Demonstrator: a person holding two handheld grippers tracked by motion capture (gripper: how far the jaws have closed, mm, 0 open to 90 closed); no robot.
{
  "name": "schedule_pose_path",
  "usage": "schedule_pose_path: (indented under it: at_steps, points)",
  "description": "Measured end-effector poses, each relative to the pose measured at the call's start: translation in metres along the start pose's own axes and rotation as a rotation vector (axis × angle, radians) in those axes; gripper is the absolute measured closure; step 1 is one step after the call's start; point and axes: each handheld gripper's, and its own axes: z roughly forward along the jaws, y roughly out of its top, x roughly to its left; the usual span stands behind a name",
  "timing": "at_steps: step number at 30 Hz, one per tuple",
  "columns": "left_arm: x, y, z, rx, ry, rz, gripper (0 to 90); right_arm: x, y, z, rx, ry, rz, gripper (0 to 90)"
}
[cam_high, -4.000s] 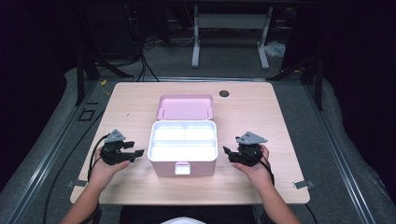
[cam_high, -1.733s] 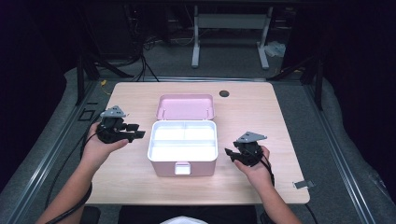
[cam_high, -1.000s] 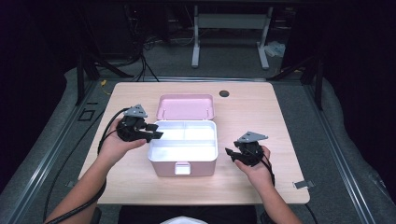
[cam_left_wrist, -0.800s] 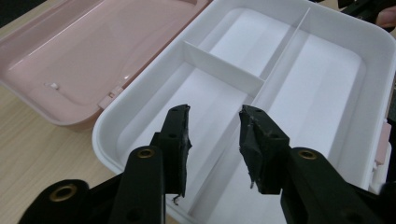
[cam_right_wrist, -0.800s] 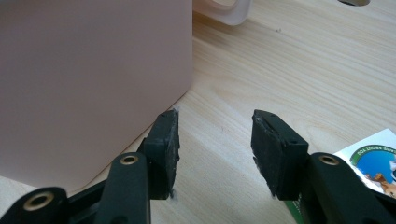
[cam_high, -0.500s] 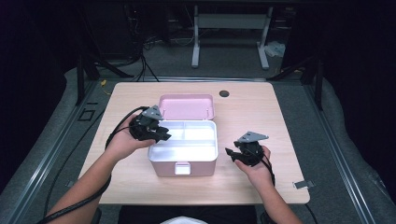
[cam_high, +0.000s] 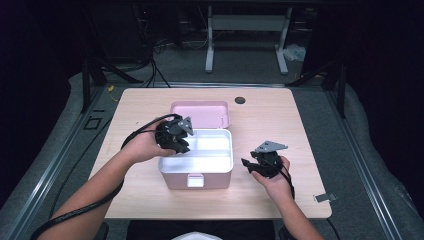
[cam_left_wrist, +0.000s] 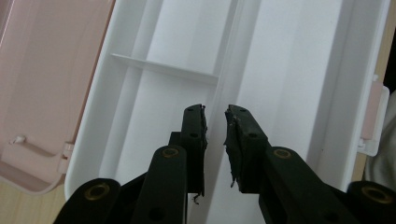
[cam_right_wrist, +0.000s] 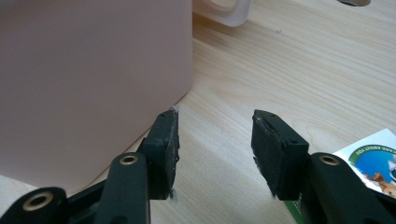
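Observation:
A pink box (cam_high: 220, 178) stands mid-table with its lid (cam_high: 200, 113) thrown back and a white divided tray (cam_high: 215, 161) inside. My left gripper (cam_high: 183, 146) hangs over the tray's left part, pointing down. In the left gripper view its jaws (cam_left_wrist: 215, 116) have just been closing and stand a narrow gap apart. The tray's long divider ridge (cam_left_wrist: 229, 51) runs between them, and the pads are not seen pressing on it. My right gripper (cam_high: 247, 164) rests to the right of the box, open. Its jaws (cam_right_wrist: 215, 121) hold nothing beside the pink wall (cam_right_wrist: 93, 70).
The box's latch tab (cam_high: 195, 180) faces the near edge. A black round grommet (cam_high: 240, 100) sits at the table's far side. A small flat tag (cam_high: 325, 197) lies near the front right corner, and a printed sticker (cam_right_wrist: 373, 158) lies by my right gripper. Bare wood (cam_right_wrist: 280, 60) lies right of the box.
My left hand has moved right from the box's left rim to above the tray, and its jaws have narrowed. The right hand has stayed put.

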Motion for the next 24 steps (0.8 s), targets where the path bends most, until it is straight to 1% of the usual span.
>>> schedule_pose_path:
  at_steps: [3, 5, 8, 10, 13, 15, 18, 19, 21, 22, 24]
  points:
    - [0.001, 0.006, 0.003, 0.048, 0.002, 0.03, 77.0, 0.0, 0.0, 0.0, -0.001, 0.003, 0.001, 51.2]
    - [0.001, 0.009, 0.005, 0.071, -0.009, 0.044, 77.5, 0.0, 0.0, 0.0, -0.002, 0.002, 0.001, 51.2]
    - [0.001, 0.012, 0.008, 0.111, -0.01, 0.067, 78.7, 0.0, 0.0, 0.0, -0.001, 0.003, 0.001, 51.2]
    - [0.002, 0.014, 0.009, 0.129, -0.008, 0.077, 79.0, 0.0, 0.0, 0.001, 0.001, 0.006, 0.003, 51.2]
    - [0.003, 0.015, 0.012, 0.146, -0.002, 0.087, 79.1, 0.0, -0.001, 0.001, 0.002, 0.009, 0.006, 51.2]
    - [0.004, 0.018, 0.014, 0.158, -0.01, 0.093, 79.6, 0.0, -0.001, 0.001, 0.003, 0.011, 0.004, 51.2]
    - [0.004, 0.021, 0.017, 0.187, -0.009, 0.113, 80.0, 0.0, -0.001, 0.001, 0.003, 0.011, 0.003, 51.2]
    - [0.004, 0.022, 0.017, 0.186, -0.015, 0.112, 80.3, 0.0, -0.001, 0.001, 0.003, 0.011, 0.002, 51.2]
    - [0.004, 0.024, 0.019, 0.195, -0.027, 0.117, 82.6, 0.0, -0.001, 0.001, 0.003, 0.01, 0.005, 51.2]
    - [0.003, 0.025, 0.02, 0.201, -0.029, 0.112, 84.6, -0.001, -0.001, 0.001, 0.004, 0.01, 0.006, 51.2]
    - [0.004, 0.028, 0.022, 0.209, -0.029, 0.117, 85.9, -0.001, -0.001, 0.002, 0.003, 0.017, 0.01, 51.2]
